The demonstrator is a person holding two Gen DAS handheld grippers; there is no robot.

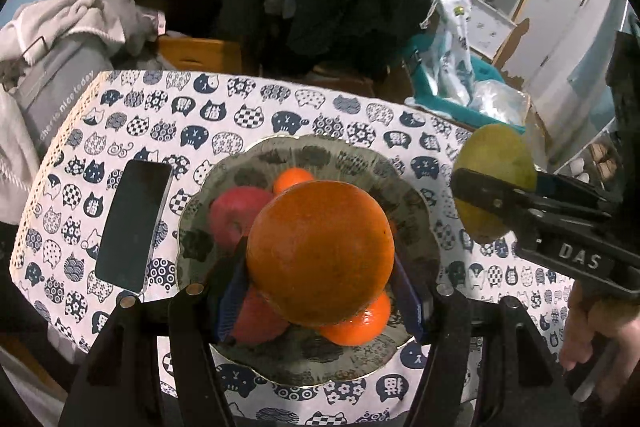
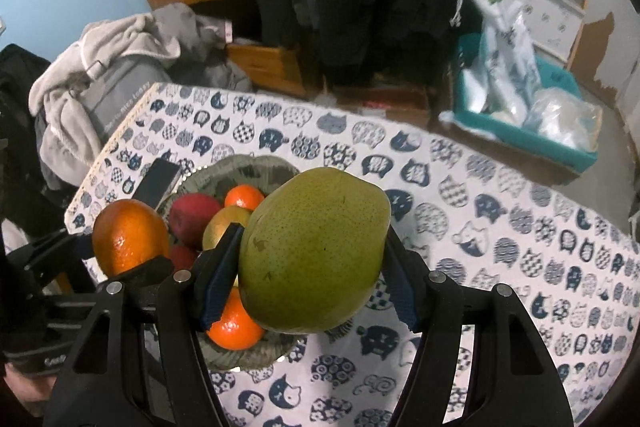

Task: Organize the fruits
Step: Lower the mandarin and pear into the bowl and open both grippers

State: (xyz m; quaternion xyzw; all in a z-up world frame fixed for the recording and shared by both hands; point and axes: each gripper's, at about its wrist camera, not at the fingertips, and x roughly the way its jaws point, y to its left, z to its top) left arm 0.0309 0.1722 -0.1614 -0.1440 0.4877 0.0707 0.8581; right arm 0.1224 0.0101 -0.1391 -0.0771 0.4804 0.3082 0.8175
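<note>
The plate (image 1: 404, 195) in the middle of the cat-print tablecloth (image 1: 280, 107) is the landmark here. Just left of the plate lies a dark phone (image 1: 134, 223), flat on the cloth. On the plate sit a red apple (image 1: 228, 215), a small tangerine (image 1: 292, 179) toward the far rim and another tangerine (image 1: 360, 323) toward the near rim.

Directly above the plate, the left claw (image 1: 320, 307) is clamped on a big orange (image 1: 320, 251), its blue pads pressed against both sides of the fruit. To the right of the plate, out over the bare cloth, the right claw (image 2: 308, 291) grips a green mango (image 2: 316, 251) the same way (seen from the left camera, it hangs beside the plate's right rim, clear of the cloth).

The step in hand looks like delivery: both fruits carried in, neither set down yet. Next, the orange probably needs lowering into a gap among the fruit before the pads let go, or it could roll off the pile. The mango needs to come left over the plate first.
</note>
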